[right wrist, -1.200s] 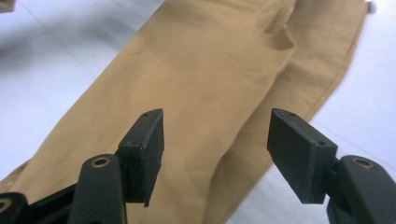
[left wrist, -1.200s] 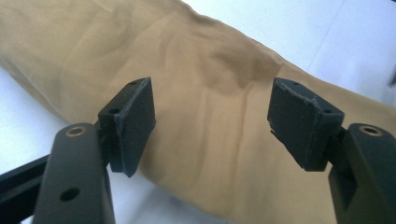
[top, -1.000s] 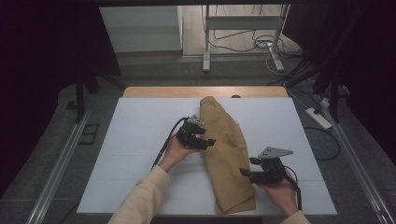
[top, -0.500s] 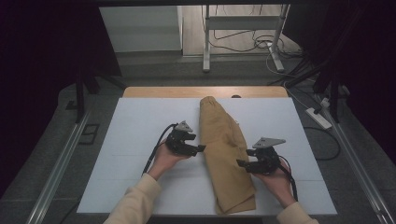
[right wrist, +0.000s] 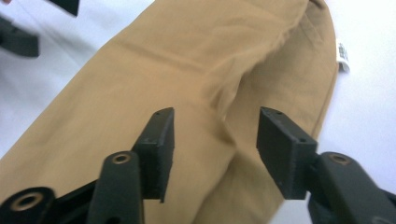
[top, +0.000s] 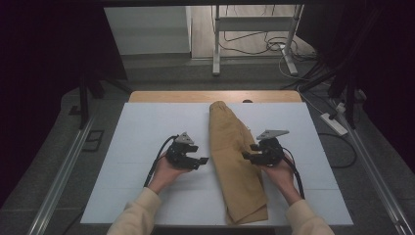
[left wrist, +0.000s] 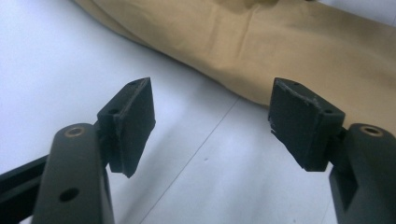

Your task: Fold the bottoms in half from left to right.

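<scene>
The long tan cotton garment, folded lengthwise into a narrow strip point(top: 236, 161), lies down the middle of the white table top point(top: 147, 132), its narrow end far from the person and its wider end at the near edge. The lengthwise fold looks done; judging from its length, a crosswise fold or two is likely left. A small white label point(right wrist: 342, 53) shows at one cloth edge in the right gripper view.

Left gripper point(top: 199, 160) — jaws spread wide, empty, over bare table just beside the cloth's left edge. Right gripper point(top: 245, 155) — jaws also spread, empty, poised above the cloth's right side; I cannot tell whether they touch it.

Versus 1.0 s ago: the left gripper was on the cloth near its upper part and has pulled back off to the left. The right gripper has moved up from the lower right edge to mid-length. The garment itself lies as before.
</scene>
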Tool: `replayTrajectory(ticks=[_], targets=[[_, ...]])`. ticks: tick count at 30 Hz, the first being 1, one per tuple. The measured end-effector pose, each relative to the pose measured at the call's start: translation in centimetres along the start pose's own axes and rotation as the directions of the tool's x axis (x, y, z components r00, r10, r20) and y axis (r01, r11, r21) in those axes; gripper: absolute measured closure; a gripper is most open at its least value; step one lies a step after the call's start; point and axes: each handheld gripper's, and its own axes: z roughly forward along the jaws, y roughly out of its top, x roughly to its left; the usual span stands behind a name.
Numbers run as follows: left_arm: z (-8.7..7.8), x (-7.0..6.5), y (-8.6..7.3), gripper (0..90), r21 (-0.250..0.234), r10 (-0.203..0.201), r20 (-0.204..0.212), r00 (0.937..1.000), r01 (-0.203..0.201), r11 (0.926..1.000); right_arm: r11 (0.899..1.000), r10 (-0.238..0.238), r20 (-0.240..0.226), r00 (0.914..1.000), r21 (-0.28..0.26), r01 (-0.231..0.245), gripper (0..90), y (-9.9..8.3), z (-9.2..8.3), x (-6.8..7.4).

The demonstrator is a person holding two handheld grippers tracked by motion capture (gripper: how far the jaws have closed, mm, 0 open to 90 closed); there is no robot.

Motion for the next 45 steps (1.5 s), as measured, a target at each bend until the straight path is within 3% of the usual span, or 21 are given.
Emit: replayTrajectory(ticks=[7,12,20,28,31,34,36,39,45], targets=[[-0.2,0.3,-0.4,30.7,0.001,-0.016,0.001,0.9999,0.016,0.9999,1.000,0.005,0.003,1.0000,0.030,-0.005,59.7,1.0,2.1,-0.8],[-0.3,0.4,-0.7,30.7,0.003,-0.019,-0.004,0.9998,0.019,0.9998,0.999,-0.017,0.014,0.9998,0.049,0.016,83.9,1.0,2.3,-0.8],[-0.3,0.4,-0.7,30.7,0.003,-0.019,-0.006,0.9998,0.019,0.9998,0.999,0.013,0.043,0.9990,0.049,-0.016,86.6,0.8,1.1,-1.6],[-0.4,0.5,-0.7,30.5,0.001,-0.020,-0.007,0.9998,0.020,0.9998,0.993,0.047,0.073,0.9962,0.107,-0.055,86.4,-0.7,0.9,-2.6],[-0.5,0.6,-0.7,30.4,-0.003,-0.020,-0.010,0.9997,0.020,0.9998,0.992,0.041,0.080,0.9960,0.115,-0.050,83.0,-0.9,1.1,-2.7],[-0.7,0.6,-0.7,30.3,-0.008,-0.022,-0.012,0.9997,0.022,0.9997,0.993,0.025,0.119,0.9925,0.109,-0.038,63.3,-0.9,1.1,-2.5],[-0.8,0.6,-0.6,30.3,-0.009,-0.023,-0.015,0.9996,0.022,0.9997,0.997,0.027,0.137,0.9903,0.065,-0.036,53.4,-0.7,0.7,-2.3],[-0.8,0.7,-0.6,30.2,-0.010,-0.020,-0.016,0.9997,0.020,0.9998,1.000,0.008,0.109,0.9940,0.024,-0.011,47.4,-0.3,0.1,-1.7],[-0.9,0.8,-0.7,30.0,-0.010,-0.022,-0.017,0.9996,0.021,0.9997,0.999,-0.044,0.027,0.9987,0.011,0.043,42.2,0.0,0.1,-0.3]])
